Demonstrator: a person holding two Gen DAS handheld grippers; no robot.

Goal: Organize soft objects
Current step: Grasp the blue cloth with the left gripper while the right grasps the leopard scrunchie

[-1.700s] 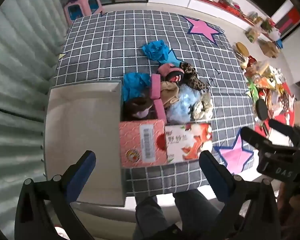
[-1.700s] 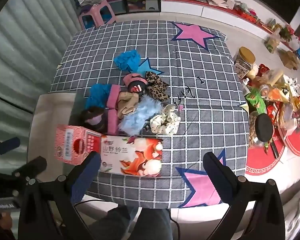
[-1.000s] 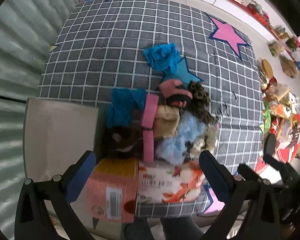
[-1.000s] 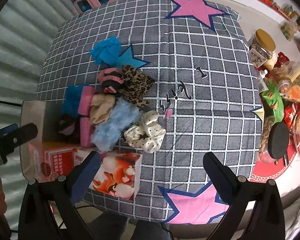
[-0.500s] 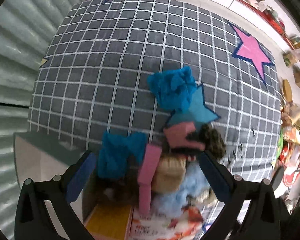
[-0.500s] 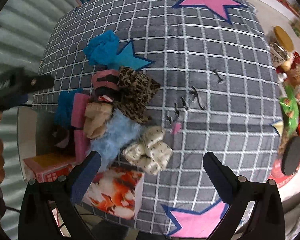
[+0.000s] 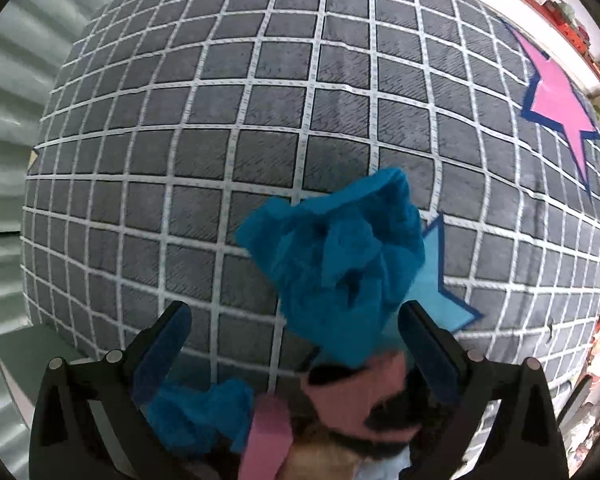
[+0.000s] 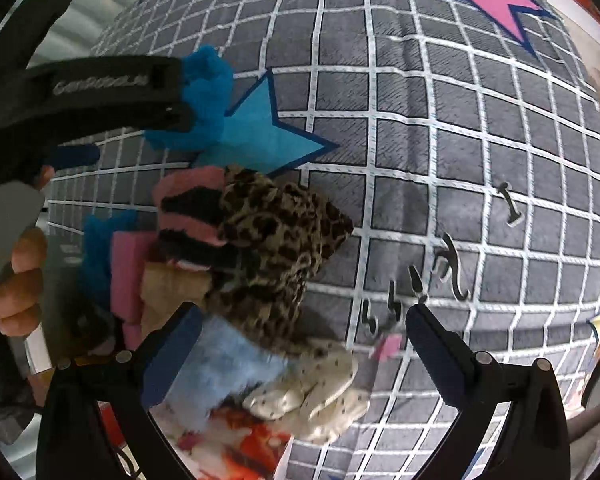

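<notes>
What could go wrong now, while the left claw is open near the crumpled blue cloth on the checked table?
1. The left claw is open, with the crumpled blue cloth only partly between its fingers; closing now may pinch just an edge, and the cloth could slip out.
2. The pink and black fuzzy piece lies right beside the cloth and may be caught with it.
3. The right claw hovers open over the leopard-print fabric piece close by; the two claws might bump.

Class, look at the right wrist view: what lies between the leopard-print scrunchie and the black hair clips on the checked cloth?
Only bare checked cloth lies between the leopard-print scrunchie and the black hair clips, seen in the right wrist view.
</notes>
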